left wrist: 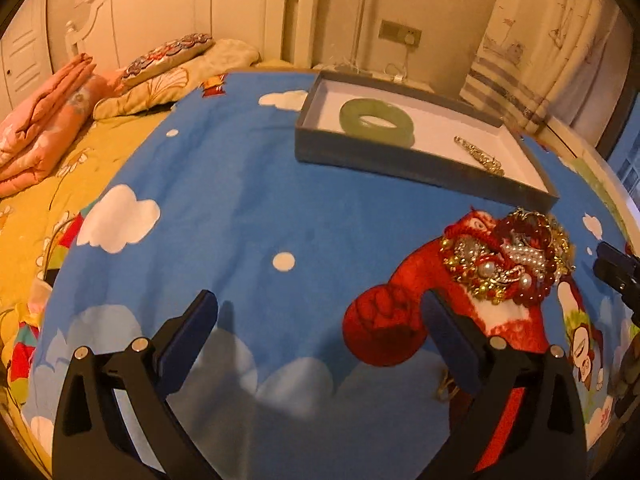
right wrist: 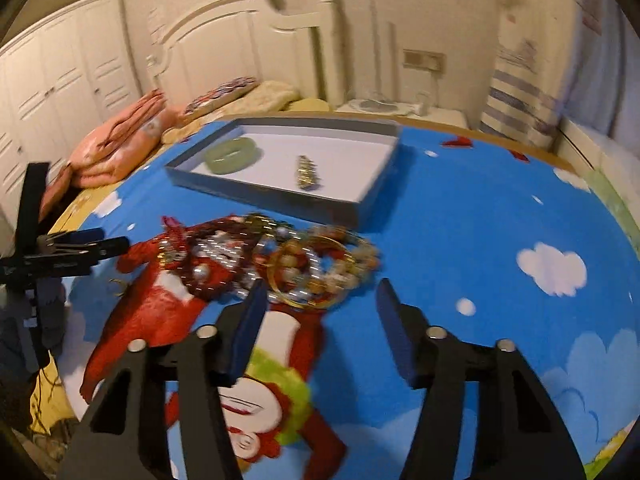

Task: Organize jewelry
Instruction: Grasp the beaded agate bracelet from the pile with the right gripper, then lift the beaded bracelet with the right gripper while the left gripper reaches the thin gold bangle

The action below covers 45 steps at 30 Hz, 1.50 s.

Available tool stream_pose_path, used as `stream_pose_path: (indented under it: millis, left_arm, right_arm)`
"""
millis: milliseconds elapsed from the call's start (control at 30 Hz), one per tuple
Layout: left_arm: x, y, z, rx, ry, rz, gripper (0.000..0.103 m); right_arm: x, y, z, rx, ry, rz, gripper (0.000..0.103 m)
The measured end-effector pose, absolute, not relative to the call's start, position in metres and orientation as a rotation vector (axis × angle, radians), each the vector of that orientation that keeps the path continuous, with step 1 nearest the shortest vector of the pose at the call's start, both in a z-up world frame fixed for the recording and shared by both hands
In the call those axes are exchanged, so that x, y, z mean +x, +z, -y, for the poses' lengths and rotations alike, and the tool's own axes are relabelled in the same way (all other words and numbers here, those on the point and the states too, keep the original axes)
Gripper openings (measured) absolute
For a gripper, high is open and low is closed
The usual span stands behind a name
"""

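A tangled pile of jewelry (left wrist: 510, 258) with red beads, pearls and gold chains lies on the blue cartoon bedsheet; it also shows in the right wrist view (right wrist: 280, 260). Behind it stands a shallow grey box (left wrist: 420, 164) with a white floor, holding a green jade bangle (left wrist: 376, 120) and a gold chain piece (left wrist: 480, 156). In the right wrist view the box (right wrist: 276, 194) holds the bangle (right wrist: 232, 155) and chain piece (right wrist: 306, 172). My left gripper (left wrist: 320, 312) is open and empty, left of the pile. My right gripper (right wrist: 320, 292) is open and empty, just in front of the pile.
Folded pink quilt (left wrist: 44, 120) and pillows (left wrist: 172, 72) lie at the head of the bed by the white headboard. A curtain (left wrist: 540, 48) hangs at the right. The right gripper's tip (left wrist: 616, 272) shows at the left view's right edge.
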<state>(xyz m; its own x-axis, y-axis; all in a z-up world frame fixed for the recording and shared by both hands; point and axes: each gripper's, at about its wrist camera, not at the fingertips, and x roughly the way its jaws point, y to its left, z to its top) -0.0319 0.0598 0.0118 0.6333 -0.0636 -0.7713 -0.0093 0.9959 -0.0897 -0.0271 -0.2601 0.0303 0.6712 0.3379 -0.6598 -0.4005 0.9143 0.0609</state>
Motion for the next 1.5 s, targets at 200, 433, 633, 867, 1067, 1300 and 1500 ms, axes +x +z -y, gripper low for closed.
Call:
stream_pose_path:
  millis: [200, 433, 633, 867, 1067, 1300, 1500]
  left_arm:
    - [-0.031, 0.011, -0.060, -0.102, -0.058, -0.881, 0.101]
    - [-0.025, 0.009, -0.068, -0.168, -0.083, -0.899, 0.100]
    - [-0.025, 0.010, -0.069, -0.172, -0.093, -0.896, 0.101]
    - [-0.024, 0.010, -0.070, -0.188, -0.101, -0.890, 0.101]
    - [-0.025, 0.010, -0.070, -0.193, -0.104, -0.888, 0.101]
    - [-0.025, 0.009, -0.071, -0.188, -0.102, -0.889, 0.101]
    - [-0.029, 0.015, -0.069, -0.178, -0.087, -0.870, 0.100]
  right_arm:
    - [-0.009, 0.024, 0.265, -0.063, 0.348, -0.757, 0.052]
    - [0.009, 0.014, 0.271, 0.005, 0.352, -0.864, 0.052]
    - [0.026, 0.009, 0.281, 0.207, 0.388, -0.938, 0.047]
    - [0.038, 0.007, 0.284, 0.246, 0.324, -0.920, 0.020]
    - [0.024, 0.022, 0.290, 0.234, 0.335, -0.808, 0.011]
    - [0.005, 0.065, 0.305, 0.267, 0.397, -0.664, 0.011]
    - [-0.008, 0.083, 0.325, 0.274, 0.371, -0.615, 0.011]
